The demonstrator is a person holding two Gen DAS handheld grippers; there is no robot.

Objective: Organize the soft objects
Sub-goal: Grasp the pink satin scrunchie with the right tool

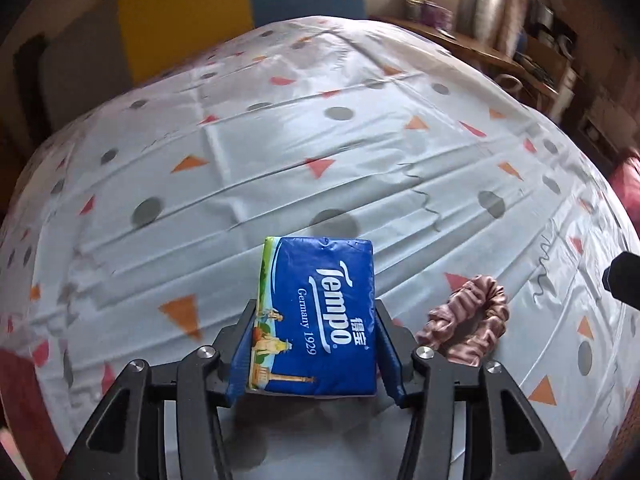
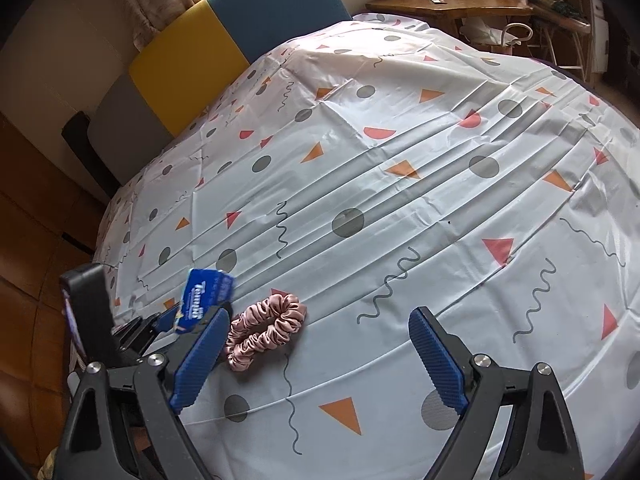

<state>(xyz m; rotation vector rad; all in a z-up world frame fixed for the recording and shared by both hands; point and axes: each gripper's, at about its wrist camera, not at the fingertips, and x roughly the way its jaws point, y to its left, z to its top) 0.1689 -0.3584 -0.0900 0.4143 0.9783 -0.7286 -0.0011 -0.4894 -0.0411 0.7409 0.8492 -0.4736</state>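
A blue Tempo tissue pack [image 1: 316, 316] stands tilted between the blue fingers of my left gripper [image 1: 314, 308], which is shut on its two long sides just above the tablecloth. The right wrist view shows the same pack [image 2: 206, 300] at the lower left, raised at an angle. A pink satin scrunchie [image 1: 468, 316] lies on the cloth just right of the left gripper. My right gripper [image 2: 320, 314] is open with nothing between its fingers, and the scrunchie [image 2: 264, 330] lies beside its left finger [image 2: 200, 356].
The table is covered by a creased white cloth [image 2: 400, 200] printed with triangles, dots and squiggles. A yellow, blue and grey chair back [image 2: 192, 48] stands at the far edge. A wooden side table [image 2: 448, 4] with jars is at the back right. Wooden floor lies to the left.
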